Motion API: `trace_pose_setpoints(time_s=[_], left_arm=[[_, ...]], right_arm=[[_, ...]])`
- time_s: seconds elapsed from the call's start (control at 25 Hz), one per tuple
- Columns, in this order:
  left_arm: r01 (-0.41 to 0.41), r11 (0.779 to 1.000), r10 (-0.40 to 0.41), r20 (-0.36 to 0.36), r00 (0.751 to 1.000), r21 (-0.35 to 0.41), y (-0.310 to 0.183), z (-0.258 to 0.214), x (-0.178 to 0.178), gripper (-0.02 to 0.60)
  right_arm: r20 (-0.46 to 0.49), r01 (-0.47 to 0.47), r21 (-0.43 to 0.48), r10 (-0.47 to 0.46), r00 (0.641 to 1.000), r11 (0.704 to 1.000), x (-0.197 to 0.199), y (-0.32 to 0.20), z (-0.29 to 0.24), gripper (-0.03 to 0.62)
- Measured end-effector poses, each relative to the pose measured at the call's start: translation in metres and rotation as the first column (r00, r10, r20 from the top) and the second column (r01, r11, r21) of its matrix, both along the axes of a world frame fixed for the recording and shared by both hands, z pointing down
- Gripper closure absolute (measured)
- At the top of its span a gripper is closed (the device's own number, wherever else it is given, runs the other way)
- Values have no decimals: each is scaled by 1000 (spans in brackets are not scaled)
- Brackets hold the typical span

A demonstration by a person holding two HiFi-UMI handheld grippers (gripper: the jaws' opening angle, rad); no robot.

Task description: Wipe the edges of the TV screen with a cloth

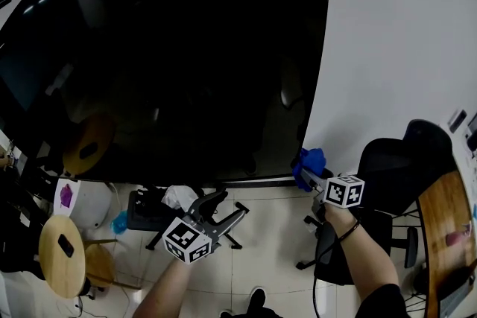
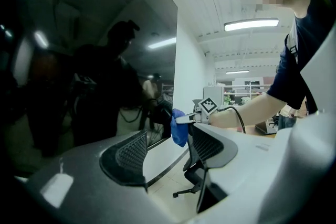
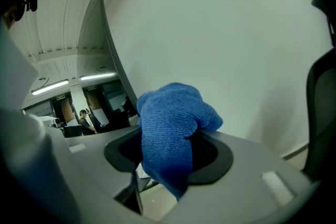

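Note:
A big dark TV screen hangs on the white wall. My right gripper is shut on a bunched blue cloth and holds it at the screen's lower right corner. In the right gripper view the cloth fills the space between the jaws, with the TV's right edge rising just to its left. My left gripper hangs below the screen's bottom edge, its jaws apart and nothing between them. The left gripper view shows the cloth and the right gripper at the screen's corner.
A black office chair stands right of my right arm, with a wooden desk beyond it. Round wooden stools and a black stand sit on the tiled floor at lower left. The white wall stretches right of the TV.

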State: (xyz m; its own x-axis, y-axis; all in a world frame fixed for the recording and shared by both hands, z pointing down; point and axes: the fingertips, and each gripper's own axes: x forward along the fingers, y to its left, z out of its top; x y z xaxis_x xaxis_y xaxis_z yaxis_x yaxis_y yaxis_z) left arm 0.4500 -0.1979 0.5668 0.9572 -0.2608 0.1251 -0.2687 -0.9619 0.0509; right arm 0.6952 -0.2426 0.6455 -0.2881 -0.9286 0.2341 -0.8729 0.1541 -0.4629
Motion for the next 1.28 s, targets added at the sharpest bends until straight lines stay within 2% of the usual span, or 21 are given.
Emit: trace_pose_setpoints(time_s=[0.32, 0.6, 0.88, 1.08, 1.28], left_arm=[[31, 999, -31, 22, 999, -27, -5, 16, -10, 318], [51, 998, -49, 42, 998, -43, -4, 25, -19, 318], [71, 996, -68, 60, 996, -50, -6, 29, -30, 318], [101, 993, -96, 68, 993, -62, -8, 35, -45, 318], [139, 988, -135, 65, 989, -66, -13, 36, -69, 318]], right_arm=[[-1, -33, -104, 33, 999, 994, 4, 7, 62, 372], [-91, -22, -229, 2, 996, 973, -14, 24, 107, 372], [-61, -3, -211, -11, 998, 977, -43, 2, 94, 372], [51, 19, -229, -8, 999, 973, -58, -6, 100, 372], [24, 14, -230, -8, 1000, 973, -67, -16, 104, 372]])
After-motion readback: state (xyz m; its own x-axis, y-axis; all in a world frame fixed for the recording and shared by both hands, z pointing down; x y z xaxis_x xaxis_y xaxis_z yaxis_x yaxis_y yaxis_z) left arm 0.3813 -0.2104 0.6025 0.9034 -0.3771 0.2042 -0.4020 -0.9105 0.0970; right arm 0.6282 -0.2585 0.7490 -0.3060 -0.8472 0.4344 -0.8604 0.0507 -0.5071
